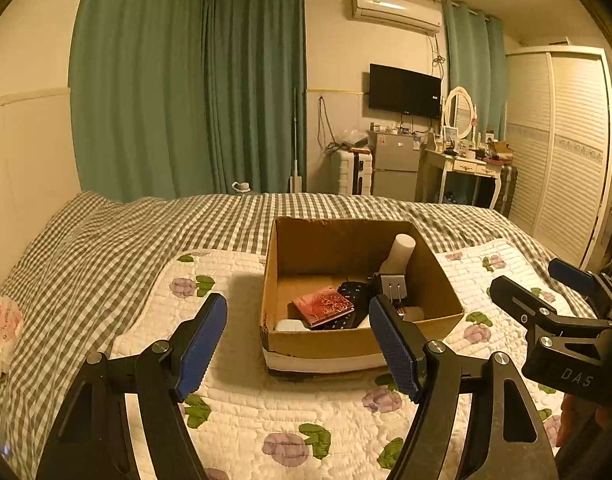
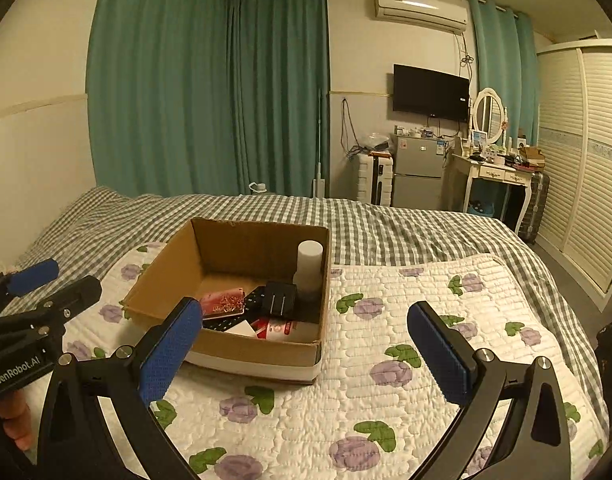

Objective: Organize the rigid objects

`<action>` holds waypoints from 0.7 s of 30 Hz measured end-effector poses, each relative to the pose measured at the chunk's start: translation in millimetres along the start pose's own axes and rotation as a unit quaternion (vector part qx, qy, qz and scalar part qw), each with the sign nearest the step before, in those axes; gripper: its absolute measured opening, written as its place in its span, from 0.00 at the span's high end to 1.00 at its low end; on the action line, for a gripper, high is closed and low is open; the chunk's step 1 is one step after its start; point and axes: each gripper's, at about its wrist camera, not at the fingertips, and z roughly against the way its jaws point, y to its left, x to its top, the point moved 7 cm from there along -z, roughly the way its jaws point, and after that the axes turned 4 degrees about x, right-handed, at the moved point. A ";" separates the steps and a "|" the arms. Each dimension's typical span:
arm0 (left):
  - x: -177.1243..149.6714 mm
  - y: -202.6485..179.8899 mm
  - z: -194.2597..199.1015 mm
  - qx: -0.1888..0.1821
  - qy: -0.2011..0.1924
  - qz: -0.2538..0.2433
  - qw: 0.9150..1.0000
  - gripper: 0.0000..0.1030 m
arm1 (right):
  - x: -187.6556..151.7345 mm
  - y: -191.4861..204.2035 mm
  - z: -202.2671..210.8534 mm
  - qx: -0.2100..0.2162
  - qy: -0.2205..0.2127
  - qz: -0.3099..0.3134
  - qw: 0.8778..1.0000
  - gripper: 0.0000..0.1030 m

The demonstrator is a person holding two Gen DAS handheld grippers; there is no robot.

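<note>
A cardboard box (image 1: 326,340) (image 2: 166,272) sits on the floral quilt on the bed. Inside it lie a red patterned booklet (image 1: 323,306) (image 2: 222,301), a black remote (image 1: 352,294), a plug adapter (image 1: 394,286) (image 2: 280,300) and a white bottle (image 1: 400,252) (image 2: 309,262). My left gripper (image 1: 298,344) is open and empty, held above the quilt in front of the box. My right gripper (image 2: 306,356) is open and empty, just right of the box's near corner. Each gripper shows in the other's view: the right one (image 1: 554,296), the left one (image 2: 38,292).
The floral quilt (image 2: 406,380) lies over a checked bedspread (image 1: 126,232). A white and red plastic bag (image 1: 2,328) lies at the bed's left edge. Beyond the bed stand green curtains, a small fridge (image 2: 418,172), a dressing table (image 2: 498,168) and a wardrobe.
</note>
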 end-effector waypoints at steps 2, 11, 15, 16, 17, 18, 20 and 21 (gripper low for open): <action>0.4 -0.3 -0.4 0.000 0.001 0.000 1.000 0.26 | -0.2 -1.0 -0.3 0.002 0.001 -0.005 1.000 0.00; -2.2 0.6 -3.6 -0.002 0.009 0.002 1.000 0.26 | -0.5 -3.2 -0.5 0.005 0.006 -0.012 1.000 0.00; -2.2 1.4 -4.9 -0.001 0.010 0.003 1.000 0.26 | -1.8 -4.0 -1.6 0.003 0.007 -0.011 1.000 0.00; -2.1 1.5 -4.9 -0.001 0.010 0.002 1.000 0.26 | -1.8 -3.6 -1.5 0.003 0.007 -0.012 1.000 0.00; -2.5 1.5 -5.3 0.000 0.010 0.001 1.000 0.26 | -1.8 -3.6 -1.5 0.003 0.007 -0.012 1.000 0.00; -2.8 1.4 -5.8 0.000 0.011 -0.001 1.000 0.26 | -1.9 -3.7 -1.4 0.003 0.007 -0.012 1.000 0.00; -3.2 1.1 -6.3 -0.001 0.012 -0.004 1.000 0.26 | -1.9 -4.1 -1.3 0.002 0.006 -0.012 1.000 0.00; -2.9 0.9 -6.4 -0.001 0.012 -0.005 1.000 0.26 | -1.9 -3.8 -1.3 0.001 0.006 -0.012 1.000 0.00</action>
